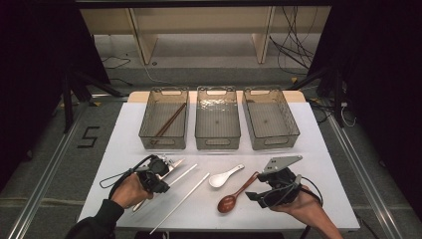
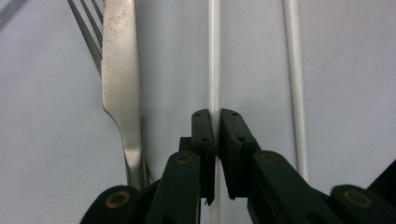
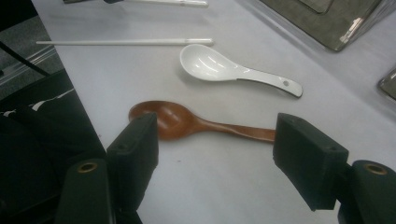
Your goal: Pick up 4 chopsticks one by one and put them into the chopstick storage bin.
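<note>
At the lower left of the high view the left tool [image 1: 166, 172] is clenched on a white chopstick [image 2: 214, 56] lying on the counter [image 1: 298, 149], so lifting it likely comes next, while the right tool [image 3: 215, 154] hangs released over the wooden spoon [image 3: 187, 122].

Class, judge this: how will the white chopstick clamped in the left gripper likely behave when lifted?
The white chopstick looks straight and glossy, so probably stiff but slippery. The left gripper clamps it away from its middle, so it may tilt. Being thin and seemingly round, it would likely roll if dropped.
</note>
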Demonstrator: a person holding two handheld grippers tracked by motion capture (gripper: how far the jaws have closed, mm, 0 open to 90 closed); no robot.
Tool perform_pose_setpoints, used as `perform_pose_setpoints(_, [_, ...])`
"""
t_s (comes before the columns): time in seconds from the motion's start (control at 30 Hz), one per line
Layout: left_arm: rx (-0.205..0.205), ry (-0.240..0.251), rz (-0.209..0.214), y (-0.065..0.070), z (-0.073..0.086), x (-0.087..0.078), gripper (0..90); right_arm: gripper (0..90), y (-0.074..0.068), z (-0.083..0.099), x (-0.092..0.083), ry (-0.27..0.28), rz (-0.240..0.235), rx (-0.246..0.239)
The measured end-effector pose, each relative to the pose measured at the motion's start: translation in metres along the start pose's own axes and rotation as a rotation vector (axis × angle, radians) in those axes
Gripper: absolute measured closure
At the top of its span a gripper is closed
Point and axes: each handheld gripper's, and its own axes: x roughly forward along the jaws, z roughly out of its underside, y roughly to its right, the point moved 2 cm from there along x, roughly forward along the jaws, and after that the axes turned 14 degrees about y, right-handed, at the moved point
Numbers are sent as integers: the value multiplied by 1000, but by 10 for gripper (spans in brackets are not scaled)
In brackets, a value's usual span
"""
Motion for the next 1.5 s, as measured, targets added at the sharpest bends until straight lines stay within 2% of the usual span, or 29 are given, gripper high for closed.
perform_pose_setpoints(0.13, [-5, 8, 11, 1, -1, -2, 840, 320, 0, 0, 0, 0, 2, 0])
perform_pose_setpoints(0.37, [10, 45, 21, 2, -8, -11, 840, 320, 0, 0, 0, -2, 1, 5])
perform_pose_setpoints(0.57, [-2, 114, 10, -3, -20, -26, 840, 319, 1, 1, 0, 0, 3, 5])
perform_pose_setpoints(0.73, [-24, 158, -3, -15, -30, -37, 841, 319, 1, 1, 0, 3, 4, 5])
perform_pose_setpoints(0.87, [-24, 188, -14, -23, -40, -46, 841, 319, 2, 1, 0, 3, 3, 9])
perform_pose_setpoints(1.03, [-48, 213, -26, -38, -53, -51, 841, 319, 2, 1, 0, 6, 5, 7])
perform_pose_setpoints(1.37, [-78, 242, -82, -68, -80, -62, 841, 319, 2, 1, 0, 4, 7, 11])
perform_pose_setpoints(1.5, [-98, 268, -112, -82, -90, -65, 841, 319, 3, 1, 0, 5, 5, 8])
